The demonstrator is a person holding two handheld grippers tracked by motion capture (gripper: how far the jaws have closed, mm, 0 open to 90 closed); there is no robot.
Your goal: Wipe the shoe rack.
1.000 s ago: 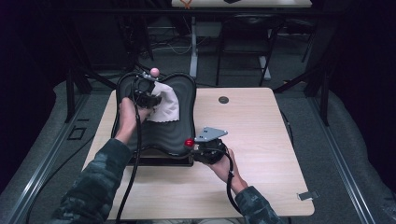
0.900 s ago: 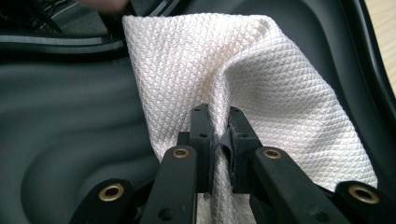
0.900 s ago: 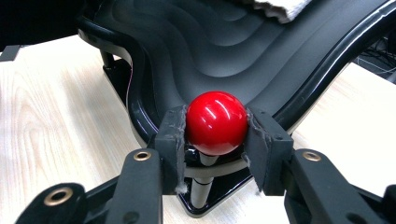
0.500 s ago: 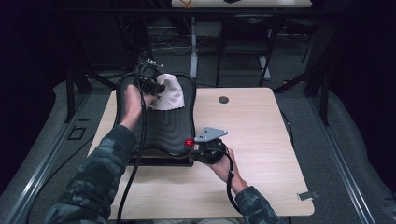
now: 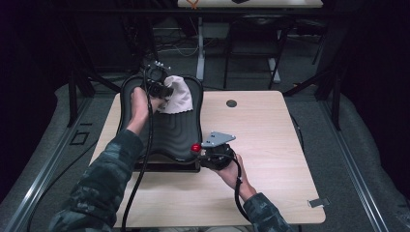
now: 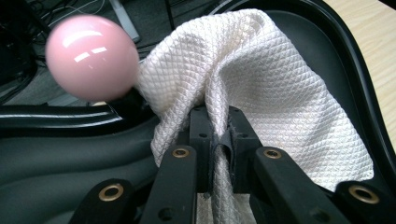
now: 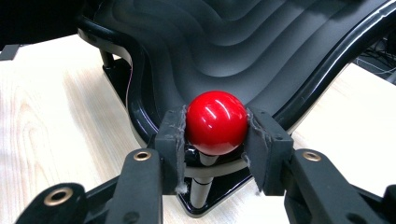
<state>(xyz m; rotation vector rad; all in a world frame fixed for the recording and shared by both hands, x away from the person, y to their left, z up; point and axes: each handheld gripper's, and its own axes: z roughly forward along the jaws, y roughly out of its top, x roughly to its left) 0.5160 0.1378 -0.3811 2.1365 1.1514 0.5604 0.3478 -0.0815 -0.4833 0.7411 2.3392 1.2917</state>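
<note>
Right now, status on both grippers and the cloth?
Left gripper shut on white cloth, far end of black tray, beside pink knob. Right gripper clamped on red knob. Nothing in the way.

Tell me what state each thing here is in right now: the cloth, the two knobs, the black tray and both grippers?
White cloth: bunched, pinched, draped on tray.
Left gripper: shut on cloth.
Right gripper: shut on red knob.
Red knob: upright on its stem, clamped.
Pink knob: free, cloth beside it.
Black tray: flat on table.
</note>
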